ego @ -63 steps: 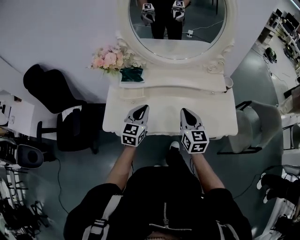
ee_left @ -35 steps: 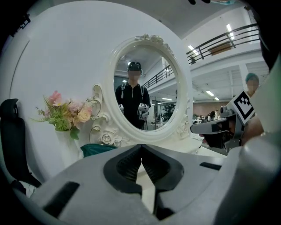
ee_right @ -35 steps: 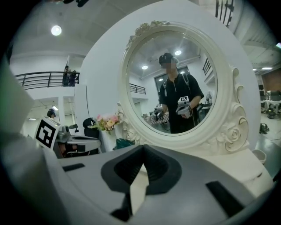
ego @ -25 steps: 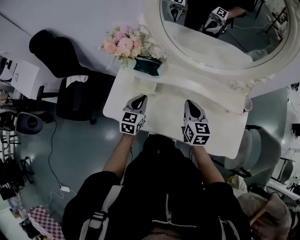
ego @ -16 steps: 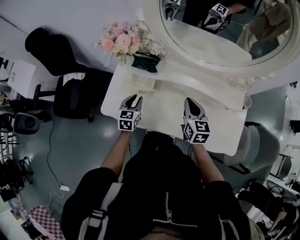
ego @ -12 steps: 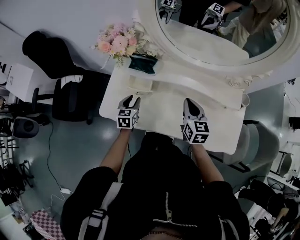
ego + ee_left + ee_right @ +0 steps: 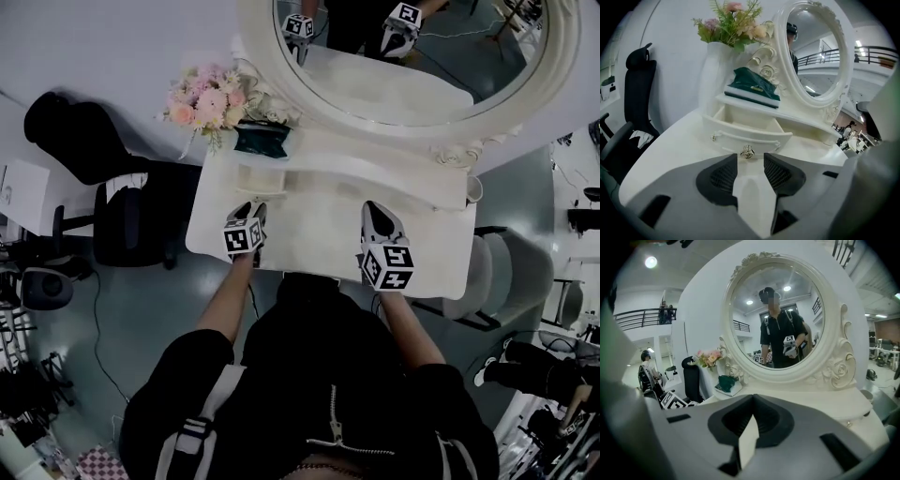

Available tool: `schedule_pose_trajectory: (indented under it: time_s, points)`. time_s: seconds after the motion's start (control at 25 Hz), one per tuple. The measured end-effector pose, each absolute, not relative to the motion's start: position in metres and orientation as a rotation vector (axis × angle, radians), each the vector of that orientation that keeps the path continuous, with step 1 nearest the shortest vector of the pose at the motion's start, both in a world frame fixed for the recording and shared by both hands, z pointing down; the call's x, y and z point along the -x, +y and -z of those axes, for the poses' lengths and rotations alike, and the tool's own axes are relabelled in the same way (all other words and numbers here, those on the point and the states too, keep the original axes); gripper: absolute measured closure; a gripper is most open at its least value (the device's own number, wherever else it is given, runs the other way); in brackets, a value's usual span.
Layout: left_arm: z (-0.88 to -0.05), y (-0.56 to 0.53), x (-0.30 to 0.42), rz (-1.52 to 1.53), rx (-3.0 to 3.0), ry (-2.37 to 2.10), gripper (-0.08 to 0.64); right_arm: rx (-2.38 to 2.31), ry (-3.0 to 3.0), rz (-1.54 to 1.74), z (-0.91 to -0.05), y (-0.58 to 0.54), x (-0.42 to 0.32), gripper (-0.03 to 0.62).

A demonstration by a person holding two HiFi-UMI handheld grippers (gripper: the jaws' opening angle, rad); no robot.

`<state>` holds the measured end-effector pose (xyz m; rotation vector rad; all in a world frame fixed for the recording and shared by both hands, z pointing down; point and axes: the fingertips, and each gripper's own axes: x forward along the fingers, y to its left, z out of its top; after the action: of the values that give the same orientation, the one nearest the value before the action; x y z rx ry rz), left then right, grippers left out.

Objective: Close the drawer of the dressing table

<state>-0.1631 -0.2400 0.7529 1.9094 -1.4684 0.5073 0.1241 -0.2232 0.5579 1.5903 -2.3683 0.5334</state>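
The white dressing table (image 7: 319, 230) bears a small drawer (image 7: 749, 129) that is pulled out under the left end of its shelf; in the head view the drawer (image 7: 259, 178) shows as an open tray. A metal knob (image 7: 747, 151) is on the drawer's front. My left gripper (image 7: 750, 159) hangs low over the tabletop, aimed at that front. Its jaws are opening with nothing between them, and the knob is just beyond the tips. From above, the left gripper (image 7: 251, 208) is short of the drawer. My right gripper (image 7: 753, 397) is shut and empty over the table's right half (image 7: 374, 208).
An oval mirror (image 7: 412, 47) stands at the back. On the shelf above the drawer lie a green box (image 7: 753, 87) and a vase of flowers (image 7: 204, 98). A black office chair (image 7: 122, 220) stands to the left, a grey chair (image 7: 511, 272) to the right.
My left gripper has sunk toward the tabletop in front of the drawer and its jaws have spread apart. The right gripper has hardly shifted and stays closed.
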Motion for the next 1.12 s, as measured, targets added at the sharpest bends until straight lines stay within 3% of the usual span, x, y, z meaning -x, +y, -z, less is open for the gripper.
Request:
schedule_pose_trajectory:
  time_s: [0.2, 0.4, 1.12]
  points:
    - [-0.763, -0.249, 0.164, -0.52, -1.889, -1.454, 0.382, -1.623, -2.345, -0.537, -0.558, -0.222, -0.133, 0.591]
    - [-0.765, -0.254, 0.162, -0.548, -1.891, -1.438, 0.458, -1.653, -2.331, -0.537, -0.557, -0.224, -0.141, 0.591]
    - [-0.751, -0.259, 0.159, -0.52, -1.929, -1.471, 0.462, -1.668, -2.341, -0.544, -0.556, -0.237, -0.141, 0.591]
